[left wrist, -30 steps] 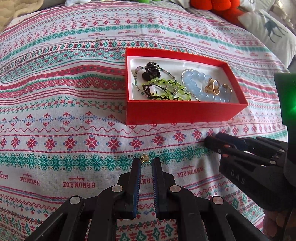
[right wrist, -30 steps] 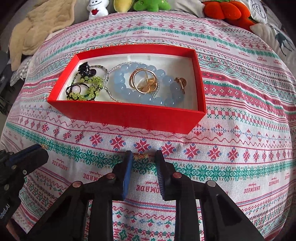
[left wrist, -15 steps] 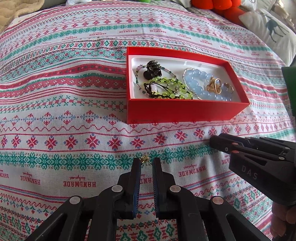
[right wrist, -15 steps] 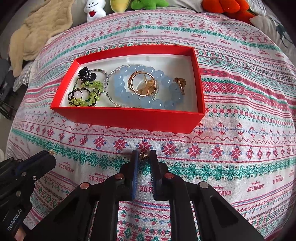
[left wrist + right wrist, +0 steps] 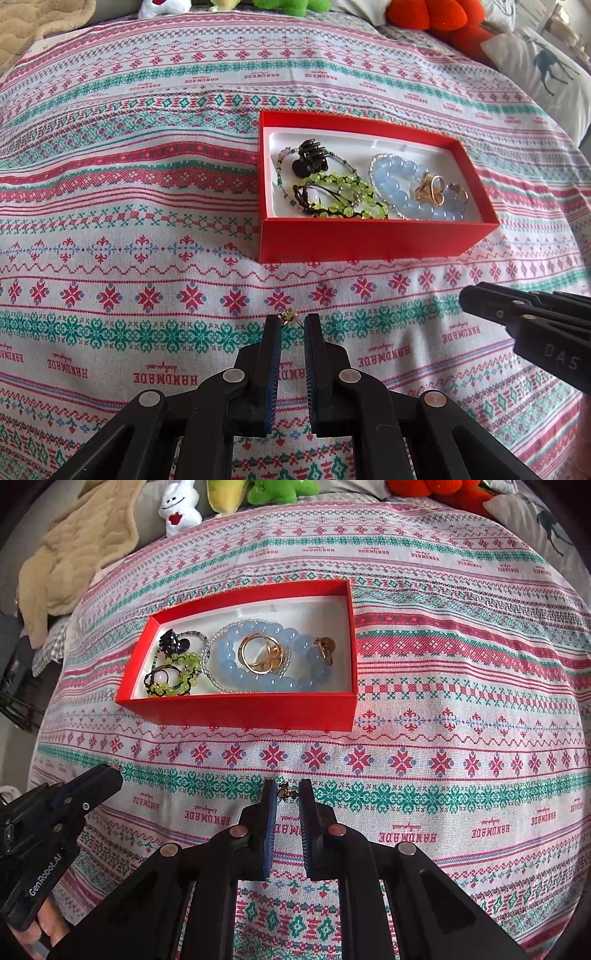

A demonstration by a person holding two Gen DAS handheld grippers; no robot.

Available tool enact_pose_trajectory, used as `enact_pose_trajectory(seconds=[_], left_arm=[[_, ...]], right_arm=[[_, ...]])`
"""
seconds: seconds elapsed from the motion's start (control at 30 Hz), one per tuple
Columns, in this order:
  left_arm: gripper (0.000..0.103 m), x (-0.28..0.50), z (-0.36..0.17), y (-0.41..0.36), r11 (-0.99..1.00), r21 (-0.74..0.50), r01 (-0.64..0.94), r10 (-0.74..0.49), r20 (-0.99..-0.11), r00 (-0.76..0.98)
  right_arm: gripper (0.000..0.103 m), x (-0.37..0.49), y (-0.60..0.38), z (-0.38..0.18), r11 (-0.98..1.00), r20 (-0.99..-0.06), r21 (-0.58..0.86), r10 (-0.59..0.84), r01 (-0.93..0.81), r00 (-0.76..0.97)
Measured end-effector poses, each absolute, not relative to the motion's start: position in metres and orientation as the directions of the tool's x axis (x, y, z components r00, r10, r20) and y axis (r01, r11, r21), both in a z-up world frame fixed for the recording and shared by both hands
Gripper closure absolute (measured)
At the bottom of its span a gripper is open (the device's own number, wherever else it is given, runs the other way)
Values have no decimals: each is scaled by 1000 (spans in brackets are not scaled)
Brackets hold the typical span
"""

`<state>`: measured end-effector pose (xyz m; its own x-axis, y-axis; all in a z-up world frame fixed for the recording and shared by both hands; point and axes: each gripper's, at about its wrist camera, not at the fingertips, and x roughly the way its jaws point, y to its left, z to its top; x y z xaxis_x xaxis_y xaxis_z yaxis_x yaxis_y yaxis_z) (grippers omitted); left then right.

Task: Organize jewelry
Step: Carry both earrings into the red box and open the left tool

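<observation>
Both grippers grasp small gold pieces: the left gripper (image 5: 292, 322) pinches a gold earring (image 5: 287, 315), the right gripper (image 5: 284, 789) a dark-beaded one (image 5: 286, 792), hovering near the red box (image 5: 243, 712). Bracelets and rings already lie inside; these two remain.

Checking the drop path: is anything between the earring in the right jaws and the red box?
Nothing visible. Only bare patterned bedspread lies between the small earring in the right gripper and the open red box; the left gripper is off to one side.
</observation>
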<state>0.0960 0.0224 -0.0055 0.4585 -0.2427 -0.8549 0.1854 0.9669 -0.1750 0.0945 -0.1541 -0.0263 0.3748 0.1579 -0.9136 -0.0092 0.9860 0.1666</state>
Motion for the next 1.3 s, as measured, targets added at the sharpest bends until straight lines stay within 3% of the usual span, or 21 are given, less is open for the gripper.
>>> enact_pose_trajectory(seconds=[0.63, 1.1, 1.3], left_arm=[[96, 127, 19, -15, 956, -196, 219, -288, -770, 569], [93, 156, 10, -33, 958, -162, 235, -277, -726, 629], [68, 156, 9, -34, 964, -128, 231, -249, -733, 633]], right_arm=[[91, 103, -168, 30, 980, -828, 200, 175, -11, 532], [90, 132, -182, 26, 967, -800, 256, 205, 13, 564], [90, 140, -181, 19, 968, -810, 252, 203, 14, 550]])
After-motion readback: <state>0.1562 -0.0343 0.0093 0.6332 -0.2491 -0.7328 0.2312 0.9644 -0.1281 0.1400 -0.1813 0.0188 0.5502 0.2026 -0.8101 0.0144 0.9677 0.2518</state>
